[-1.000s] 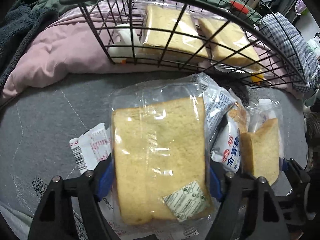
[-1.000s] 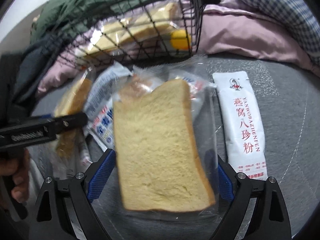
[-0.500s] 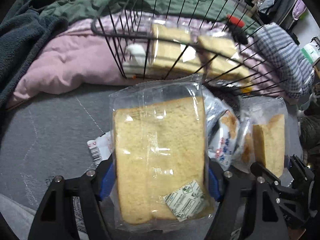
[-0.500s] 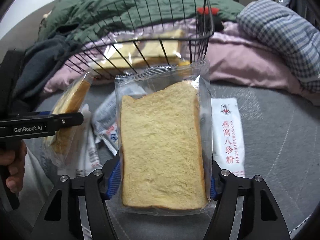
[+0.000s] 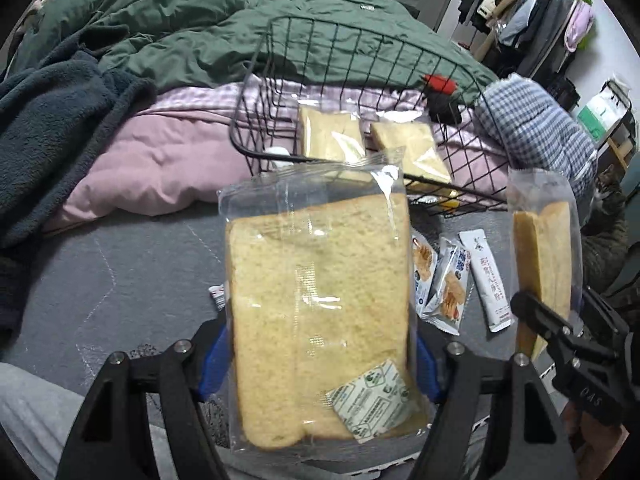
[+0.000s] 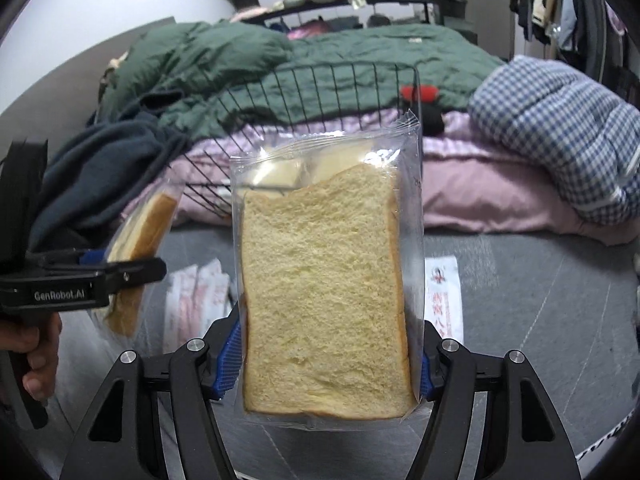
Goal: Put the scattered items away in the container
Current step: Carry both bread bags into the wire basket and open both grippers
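My left gripper is shut on a clear bag of sliced bread, held up above the grey mat. My right gripper is shut on another bagged bread slice, also lifted; it shows at the right of the left wrist view. The black wire basket stands ahead on the pink bedding with two bread bags inside. Small snack packets and a white sachet lie on the mat below.
A green duvet, a dark blue fleece, pink bedding and a checked pillow surround the basket. A clothes rack stands at the far right. More white packets lie on the mat.
Both grippers have risen well above the mat with their bread bags. The basket now looks farther and lower, seen from above its rim.
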`<move>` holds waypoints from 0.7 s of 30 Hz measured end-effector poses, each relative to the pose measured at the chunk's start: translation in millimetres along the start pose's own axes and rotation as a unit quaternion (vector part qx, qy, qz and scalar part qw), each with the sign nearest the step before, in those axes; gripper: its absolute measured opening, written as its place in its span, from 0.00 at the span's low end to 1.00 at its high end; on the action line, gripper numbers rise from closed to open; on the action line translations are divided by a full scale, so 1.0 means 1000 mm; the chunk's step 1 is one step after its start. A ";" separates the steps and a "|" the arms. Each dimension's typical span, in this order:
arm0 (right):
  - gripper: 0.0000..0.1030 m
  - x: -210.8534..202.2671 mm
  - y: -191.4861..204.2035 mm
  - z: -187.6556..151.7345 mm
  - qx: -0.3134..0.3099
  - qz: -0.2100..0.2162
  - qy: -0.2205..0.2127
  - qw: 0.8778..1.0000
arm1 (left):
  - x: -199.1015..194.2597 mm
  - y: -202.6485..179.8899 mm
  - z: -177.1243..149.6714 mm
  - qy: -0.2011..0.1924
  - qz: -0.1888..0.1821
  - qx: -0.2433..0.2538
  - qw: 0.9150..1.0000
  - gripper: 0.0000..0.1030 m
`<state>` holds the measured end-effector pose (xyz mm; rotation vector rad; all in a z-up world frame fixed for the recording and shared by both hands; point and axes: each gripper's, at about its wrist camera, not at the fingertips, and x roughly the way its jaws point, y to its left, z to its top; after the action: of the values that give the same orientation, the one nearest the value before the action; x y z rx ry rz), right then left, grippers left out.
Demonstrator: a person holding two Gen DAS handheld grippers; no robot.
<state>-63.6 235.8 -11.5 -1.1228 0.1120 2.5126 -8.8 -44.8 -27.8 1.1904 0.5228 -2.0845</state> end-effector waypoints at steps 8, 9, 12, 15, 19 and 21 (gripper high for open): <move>0.66 -0.004 0.002 0.056 0.013 0.021 -0.040 0.999 | -0.014 -0.005 0.046 -0.039 0.005 0.020 0.999 0.74; 0.66 -0.001 0.000 0.067 0.016 0.020 -0.046 0.999 | -0.013 -0.008 0.059 -0.043 0.006 0.021 0.999 0.74; 0.66 0.009 -0.009 0.095 0.024 0.017 -0.061 0.998 | -0.007 -0.017 0.094 -0.054 0.010 0.029 0.998 0.74; 0.66 0.024 -0.021 0.119 0.032 0.013 -0.068 0.997 | 0.007 -0.023 0.127 -0.054 0.018 0.039 0.998 0.74; 0.66 0.050 -0.039 0.137 0.060 0.018 -0.064 0.996 | 0.030 -0.026 0.155 -0.045 0.030 0.037 0.998 0.74; 0.66 0.060 -0.042 0.140 0.069 0.024 -0.057 0.996 | 0.042 -0.028 0.162 -0.041 0.034 0.041 0.998 0.74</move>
<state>-182.8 325.1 42.8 -0.9311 0.2805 2.5611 -140.7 -141.6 17.9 1.1457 0.3571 -2.1034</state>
